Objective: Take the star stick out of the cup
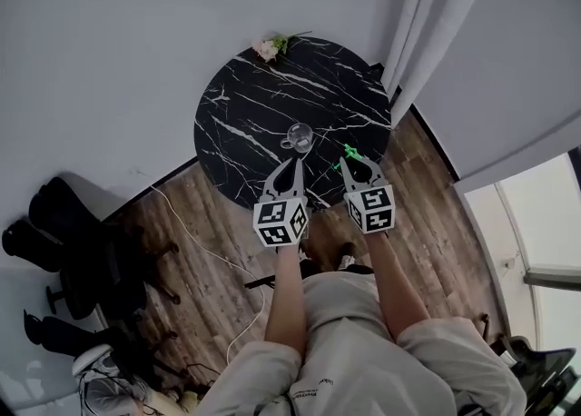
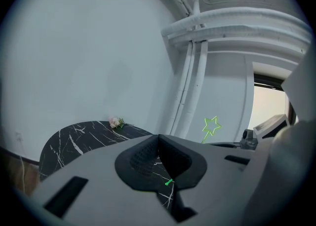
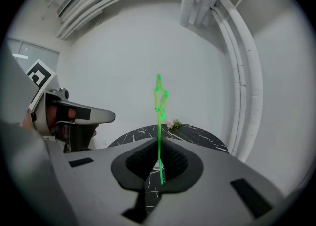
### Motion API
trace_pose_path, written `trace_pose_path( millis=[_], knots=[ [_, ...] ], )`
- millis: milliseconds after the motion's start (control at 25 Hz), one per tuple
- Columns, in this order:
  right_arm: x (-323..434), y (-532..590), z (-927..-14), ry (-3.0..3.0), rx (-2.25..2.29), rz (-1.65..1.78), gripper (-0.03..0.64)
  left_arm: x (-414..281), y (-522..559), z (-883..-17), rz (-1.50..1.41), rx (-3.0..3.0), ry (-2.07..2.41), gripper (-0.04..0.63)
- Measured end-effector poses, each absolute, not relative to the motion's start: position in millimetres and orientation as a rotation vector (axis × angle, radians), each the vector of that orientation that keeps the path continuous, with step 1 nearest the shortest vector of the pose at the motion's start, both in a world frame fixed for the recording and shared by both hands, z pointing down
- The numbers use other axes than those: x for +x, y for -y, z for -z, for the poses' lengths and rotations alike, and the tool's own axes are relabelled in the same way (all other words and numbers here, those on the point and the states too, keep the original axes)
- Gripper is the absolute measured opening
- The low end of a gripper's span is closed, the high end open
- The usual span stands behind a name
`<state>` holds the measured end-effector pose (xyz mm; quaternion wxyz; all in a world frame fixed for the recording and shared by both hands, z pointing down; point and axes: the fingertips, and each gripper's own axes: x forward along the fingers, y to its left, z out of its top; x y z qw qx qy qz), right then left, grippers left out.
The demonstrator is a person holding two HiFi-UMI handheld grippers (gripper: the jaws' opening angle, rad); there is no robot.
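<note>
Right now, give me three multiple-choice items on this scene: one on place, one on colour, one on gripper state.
1. Where is the star stick relative to the cup?
A. Standing inside it
B. Out of it, held by the right gripper
C. Lying under it

2. What colour is the star stick?
A. Green
B. Red
C. Blue

3. How do the left gripper jaws stand?
A. Wide apart
B. Closed on the cup
C. Closed, nothing between them

Answers:
1. B: the stick rises from between the right jaws, and the cup sits apart on the table.
2. A: it shows green in all views.
3. C: the jaws meet, with nothing gripped.
</note>
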<state>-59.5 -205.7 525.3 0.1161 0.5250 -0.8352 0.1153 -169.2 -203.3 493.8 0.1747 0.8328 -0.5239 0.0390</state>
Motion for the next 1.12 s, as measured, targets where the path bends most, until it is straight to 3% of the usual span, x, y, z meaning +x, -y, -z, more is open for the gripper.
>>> trace_pose_path(
  millis=[1120],
  knots=[
    [-30, 193, -558, 2.551, 1.405, -0.419, 0.043, -124, 177, -521, -0.245, 2.346, 1.594, 0.023]
  ],
)
